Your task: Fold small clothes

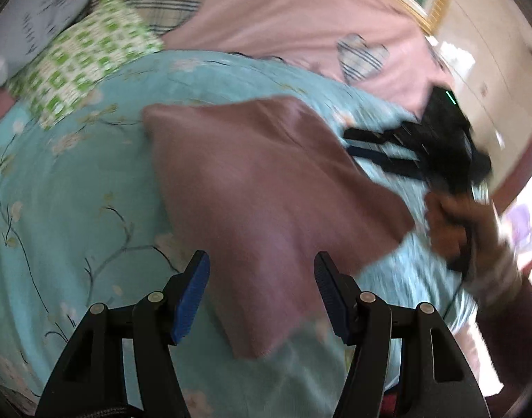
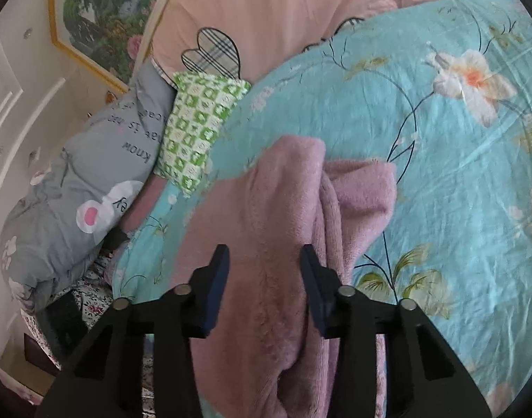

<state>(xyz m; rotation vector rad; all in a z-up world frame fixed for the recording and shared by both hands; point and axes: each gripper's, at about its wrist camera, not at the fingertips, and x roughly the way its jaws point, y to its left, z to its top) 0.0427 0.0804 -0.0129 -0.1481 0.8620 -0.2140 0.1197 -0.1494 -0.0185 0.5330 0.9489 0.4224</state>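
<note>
Mauve fleece cloth is seen spread on a turquoise flowered quilt directly ahead of the left hand-held gripper, whose blue-padded fingers are held wide apart above the near edge of the cloth, with nothing gripped between them. From the right wrist view the same cloth is shown bunched into soft folds, lying under and just beyond the right hand-held gripper; its jaws are also spread wide, and the fabric is seen in the gap between them, though no pinch on it is visible. In the left wrist view, the right hand-held gripper is found ahead and to the right of the left one, just beside the far right edge of the cloth, held by a hand and blurred. A green-and-white checked pillow and a grey printed pillow are seen far ahead and to the left of the right hand-held gripper. A pink sheet with plaid hearts is visible beyond the quilt.
</note>
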